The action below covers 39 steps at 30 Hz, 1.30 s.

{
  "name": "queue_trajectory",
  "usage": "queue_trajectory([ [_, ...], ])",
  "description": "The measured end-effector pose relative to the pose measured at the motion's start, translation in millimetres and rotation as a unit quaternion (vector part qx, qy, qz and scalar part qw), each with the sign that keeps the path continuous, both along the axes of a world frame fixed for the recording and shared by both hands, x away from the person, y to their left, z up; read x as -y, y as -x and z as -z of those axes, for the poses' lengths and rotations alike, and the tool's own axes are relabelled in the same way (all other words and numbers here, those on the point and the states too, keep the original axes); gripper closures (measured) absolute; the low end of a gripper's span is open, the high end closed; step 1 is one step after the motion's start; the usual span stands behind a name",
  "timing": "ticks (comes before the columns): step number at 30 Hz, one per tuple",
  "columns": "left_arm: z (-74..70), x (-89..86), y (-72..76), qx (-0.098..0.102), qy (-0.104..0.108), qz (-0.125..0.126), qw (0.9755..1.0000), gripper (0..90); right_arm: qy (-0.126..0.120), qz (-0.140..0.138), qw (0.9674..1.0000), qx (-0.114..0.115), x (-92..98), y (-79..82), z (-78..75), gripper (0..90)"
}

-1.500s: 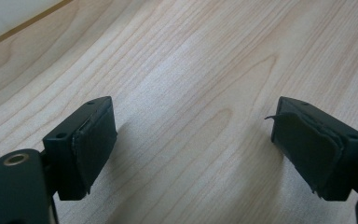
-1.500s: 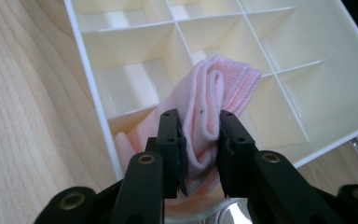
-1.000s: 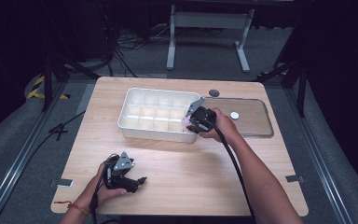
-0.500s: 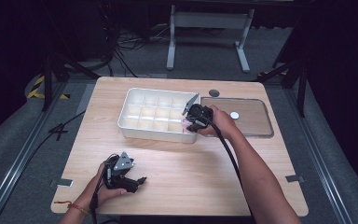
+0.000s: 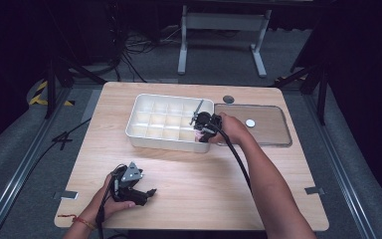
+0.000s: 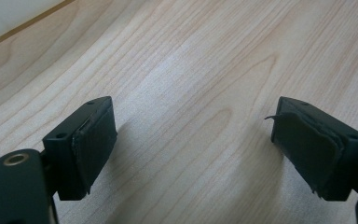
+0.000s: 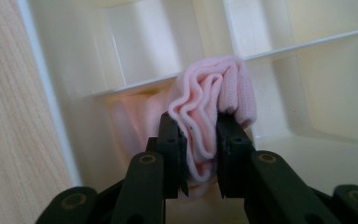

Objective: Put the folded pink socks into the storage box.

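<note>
- At the near left of the wooden table (image 5: 194, 174), the left claw (image 5: 149, 191) lies low over the boards in the person's left hand (image 5: 110, 201), well apart from the work farther back.
- Its jaws stand wide apart with nothing between them — the left gripper view looks past the two black pads (image 6: 93, 140) onto bare wood grain.
- Beyond and to the right of that claw sits the white divided tray (image 5: 149, 139), its compartments in neat rows, the long side facing the person.
- At the tray's near right corner, the right claw (image 5: 199, 133) dips into a compartment, the right hand (image 5: 231, 130) just behind it and the black cable (image 5: 236, 159) trailing back along the forearm.
- The right claw is closed tight on a folded pink cloth (image 7: 212, 119) — pinched between the jaws, its rippled folds bulging above the pads (image 7: 172, 154).
- The cloth hangs inside the corner compartment, just ahead of the claw, against the tray's white wall and dividers.
- To the right of that claw a clear lid (image 5: 271, 132) lies flat on the table just beside the tray, a small white disc (image 5: 250, 123) on it.
</note>
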<state>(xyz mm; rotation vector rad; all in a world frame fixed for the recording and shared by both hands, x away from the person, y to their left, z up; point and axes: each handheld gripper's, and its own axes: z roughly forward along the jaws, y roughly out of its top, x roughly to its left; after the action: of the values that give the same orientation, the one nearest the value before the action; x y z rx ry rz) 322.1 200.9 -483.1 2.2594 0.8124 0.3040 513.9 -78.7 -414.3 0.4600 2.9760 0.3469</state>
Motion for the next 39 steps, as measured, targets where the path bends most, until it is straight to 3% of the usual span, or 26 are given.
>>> queue_trajectory([
  [9,0.0,0.0,0.0,0.0,0.0,0.0,1.0,14.1,0.006,0.006,0.9996,-0.026,-1.9,-6.6,2.9,74.6],
  [15,0.0,-0.1,-0.1,0.0,-0.001,0.001,1.0,14.1,0.019,0.0,0.9996,-0.022,-5.0,-5.8,4.4,74.8],
  [24,0.0,0.0,-0.2,0.0,-0.001,0.002,1.0,14.1,0.01,0.012,0.9993,-0.033,-3.5,-8.0,8.6,75.2],
  [34,0.0,0.1,-0.2,0.0,-0.001,0.002,1.0,14.0,0.009,0.015,0.9994,-0.028,-3.4,-7.3,9.5,75.2],
  [39,-0.1,0.1,-0.1,0.001,-0.002,0.002,1.0,14.1,-0.004,0.016,0.9996,-0.024,-0.4,-6.1,9.4,74.9],
])
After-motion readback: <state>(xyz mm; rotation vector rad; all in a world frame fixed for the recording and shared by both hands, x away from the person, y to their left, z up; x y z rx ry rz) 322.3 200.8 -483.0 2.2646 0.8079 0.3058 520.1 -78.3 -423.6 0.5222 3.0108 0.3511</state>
